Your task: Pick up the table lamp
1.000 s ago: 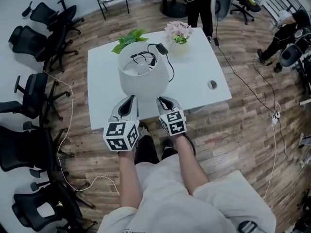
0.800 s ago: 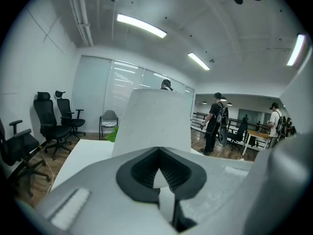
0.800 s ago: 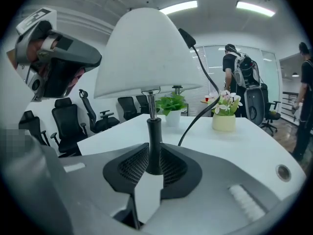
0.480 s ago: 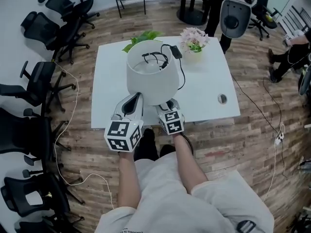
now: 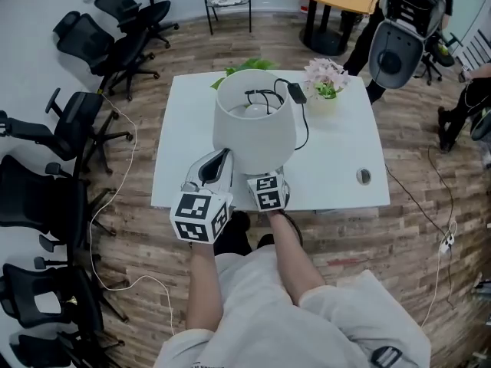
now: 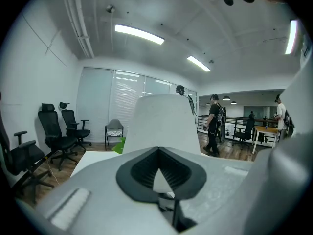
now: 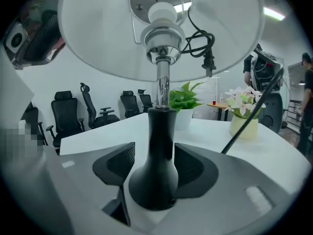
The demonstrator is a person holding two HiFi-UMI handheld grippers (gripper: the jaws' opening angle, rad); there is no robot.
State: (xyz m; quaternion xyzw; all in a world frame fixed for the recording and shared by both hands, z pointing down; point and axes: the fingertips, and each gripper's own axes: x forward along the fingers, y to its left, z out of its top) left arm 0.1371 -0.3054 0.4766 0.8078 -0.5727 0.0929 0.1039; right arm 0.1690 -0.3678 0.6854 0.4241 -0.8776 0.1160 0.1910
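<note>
The table lamp has a white shade [image 5: 253, 133] and a black base [image 7: 159, 146] on a chrome stem. Its black cord [image 5: 295, 94] is coiled inside the shade and trails over the table. My right gripper [image 5: 266, 184] reaches in under the shade, and in the right gripper view its jaws [image 7: 155, 168] are shut on the bulb-shaped base. My left gripper [image 5: 217, 163] sits just left of it, tips at the shade's lower edge. In the left gripper view its jaws [image 6: 157, 175] are shut on nothing, with the shade [image 6: 161, 119] right ahead.
The white table [image 5: 184, 129] also carries a pot of pale flowers [image 5: 326, 83] and a green plant [image 5: 245, 66] behind the lamp. A round grommet [image 5: 364, 176] sits near its right edge. Black office chairs [image 5: 77, 129] line the left, and people stand at the back right.
My right gripper has pushed forward under the shade to the lamp's base. The left gripper has come up to the shade's edge. The shade now shows larger and nearer.
</note>
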